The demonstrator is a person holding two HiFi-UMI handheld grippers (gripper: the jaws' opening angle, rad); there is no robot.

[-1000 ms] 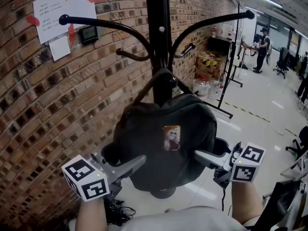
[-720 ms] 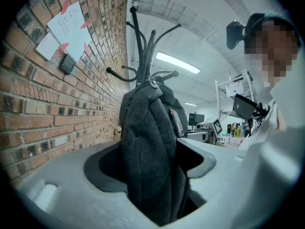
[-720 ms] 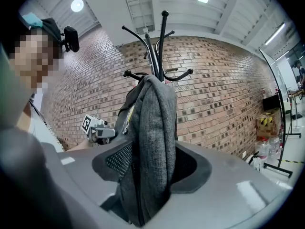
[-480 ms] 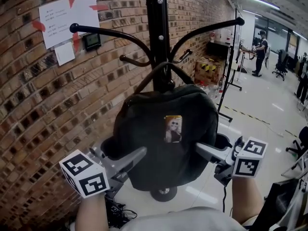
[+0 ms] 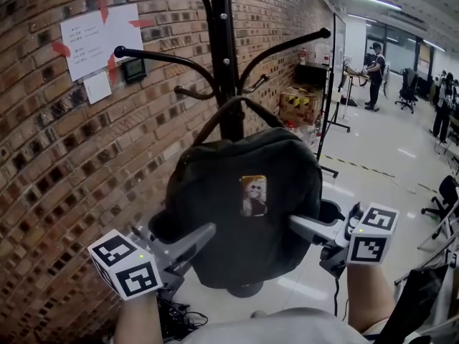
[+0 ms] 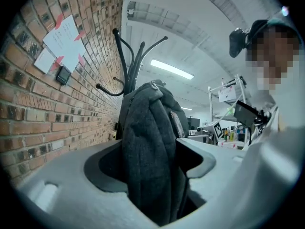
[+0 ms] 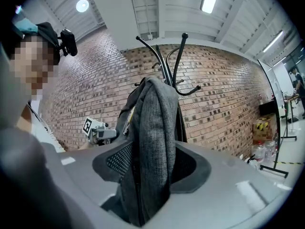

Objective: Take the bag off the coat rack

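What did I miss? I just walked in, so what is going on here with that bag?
A person holds a gripper in each hand and has the dark bag clamped from both sides. The left gripper grips its left edge. The right gripper grips its right edge, and its jaws have just been closing on the fabric. The bag's top loop sits at the pole of the coat rack; whether it has cleared the hook I cannot tell.
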